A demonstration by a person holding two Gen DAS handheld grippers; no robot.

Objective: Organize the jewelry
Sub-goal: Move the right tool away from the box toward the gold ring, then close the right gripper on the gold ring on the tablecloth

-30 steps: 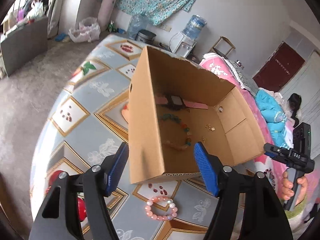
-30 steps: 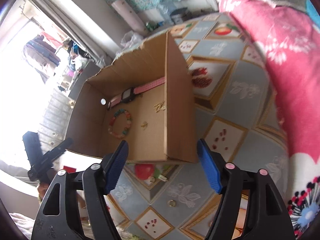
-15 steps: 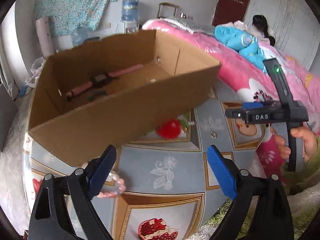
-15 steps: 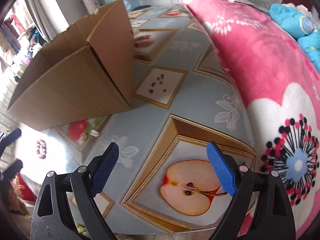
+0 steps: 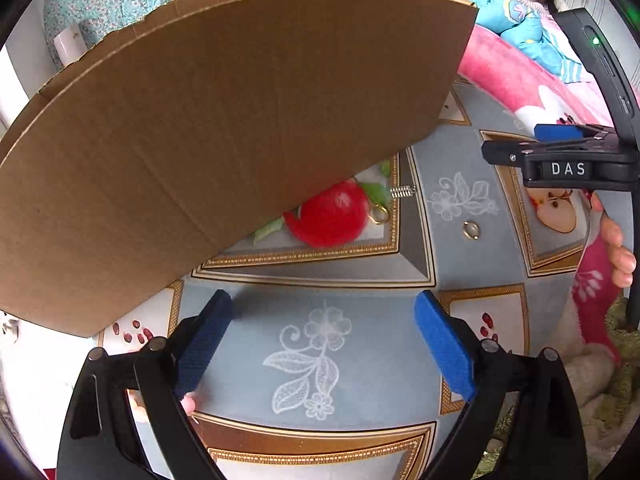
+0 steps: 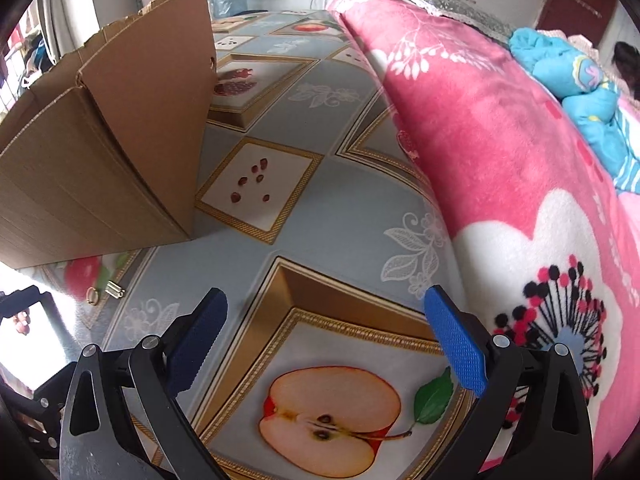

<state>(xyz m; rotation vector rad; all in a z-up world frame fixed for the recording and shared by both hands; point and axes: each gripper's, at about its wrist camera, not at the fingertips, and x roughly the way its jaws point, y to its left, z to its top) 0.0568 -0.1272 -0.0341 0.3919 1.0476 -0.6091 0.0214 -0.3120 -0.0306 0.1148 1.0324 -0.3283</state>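
Fruit-print tablecloth, carrying a cardboard box, gold ring and small clasp. Left gripper and right gripper: jaws just widened, well apart, empty.

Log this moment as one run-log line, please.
left gripper: open, empty, jaws just widened | right gripper: open, empty, jaws just widened | gold rings on tablecloth beside cardboard box

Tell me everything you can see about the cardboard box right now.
The cardboard box is plain brown corrugated board, open-topped with a ragged, torn upper rim. It stands upright on the fruit-patterned tablecloth, its outer walls toward both cameras, so its inside is hidden. One small round hole shows near a corner. Neither set of tongs touches it. Its lower edge covers part of a printed red apple.
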